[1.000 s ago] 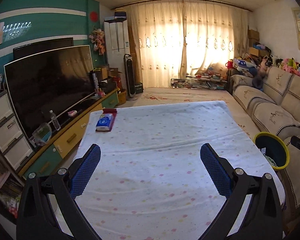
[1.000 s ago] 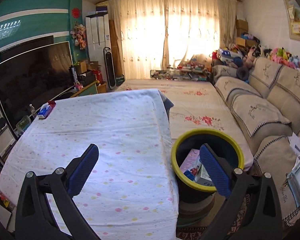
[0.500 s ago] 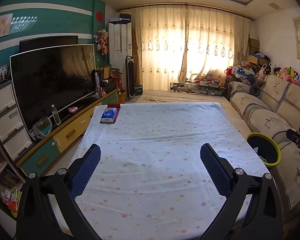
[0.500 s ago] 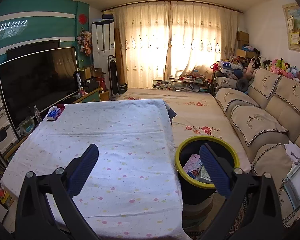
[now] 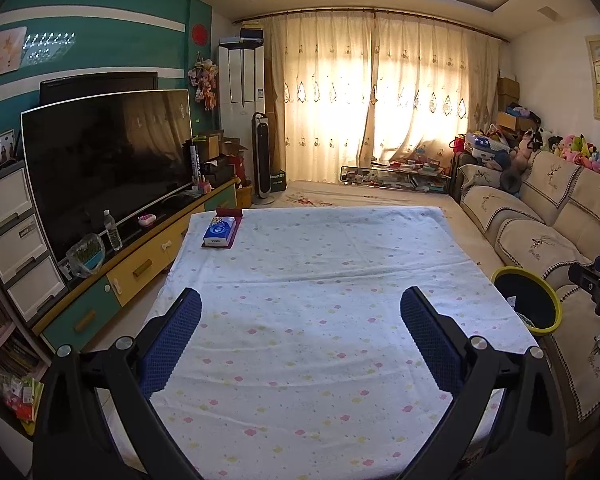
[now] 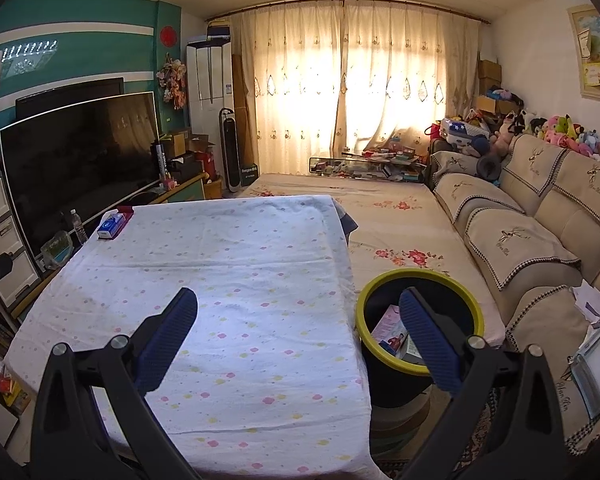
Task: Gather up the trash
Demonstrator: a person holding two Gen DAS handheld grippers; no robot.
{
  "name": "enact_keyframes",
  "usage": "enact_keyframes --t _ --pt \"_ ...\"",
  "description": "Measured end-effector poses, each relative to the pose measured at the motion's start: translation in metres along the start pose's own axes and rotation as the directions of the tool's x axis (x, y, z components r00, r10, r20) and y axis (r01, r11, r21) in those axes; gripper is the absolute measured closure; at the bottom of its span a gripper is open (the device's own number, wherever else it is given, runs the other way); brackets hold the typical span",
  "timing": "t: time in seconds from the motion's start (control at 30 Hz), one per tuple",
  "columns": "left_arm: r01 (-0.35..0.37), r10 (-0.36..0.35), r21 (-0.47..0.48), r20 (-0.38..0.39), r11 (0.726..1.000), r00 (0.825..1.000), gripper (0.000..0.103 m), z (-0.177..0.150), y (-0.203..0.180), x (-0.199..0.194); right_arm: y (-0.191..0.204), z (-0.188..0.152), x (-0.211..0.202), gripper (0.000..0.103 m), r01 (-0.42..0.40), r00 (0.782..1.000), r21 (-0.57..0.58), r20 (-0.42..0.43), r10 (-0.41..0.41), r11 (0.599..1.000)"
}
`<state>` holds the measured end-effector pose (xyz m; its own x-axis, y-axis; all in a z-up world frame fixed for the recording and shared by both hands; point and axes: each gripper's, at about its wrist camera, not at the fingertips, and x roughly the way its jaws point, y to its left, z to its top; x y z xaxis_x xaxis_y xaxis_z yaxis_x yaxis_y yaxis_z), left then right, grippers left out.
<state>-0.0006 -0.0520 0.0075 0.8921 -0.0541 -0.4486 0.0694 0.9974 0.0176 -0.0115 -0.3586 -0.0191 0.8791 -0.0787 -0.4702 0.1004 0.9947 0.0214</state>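
We hold both claws, left gripper [image 5: 300, 312] and right gripper [image 6: 298, 312], spread wide and empty above the cloth-covered table [image 6: 220, 264]. Trash sits in the yellow-rimmed bin [image 6: 420, 280] beside the table (handy for dropping); a tissue pack [image 5: 220, 231] remains.

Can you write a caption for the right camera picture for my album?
Open right tool above the spotted tablecloth, beside a yellow-rimmed bin with trash inside.

Warm daylight glares through the curtains [image 5: 380, 100], leaving the room dim, with fisheye-bent, vignetted edges.
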Motion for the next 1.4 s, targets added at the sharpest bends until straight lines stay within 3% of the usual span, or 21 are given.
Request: enact_keyframes --t 1.4 --pt "0.004 -0.004 0.011 -0.023 1.000 1.000 0.005 0.008 -0.001 0.015 -0.001 -0.007 0.017 0.007 -0.022 0.999 0.019 -0.025 0.022 1.000"
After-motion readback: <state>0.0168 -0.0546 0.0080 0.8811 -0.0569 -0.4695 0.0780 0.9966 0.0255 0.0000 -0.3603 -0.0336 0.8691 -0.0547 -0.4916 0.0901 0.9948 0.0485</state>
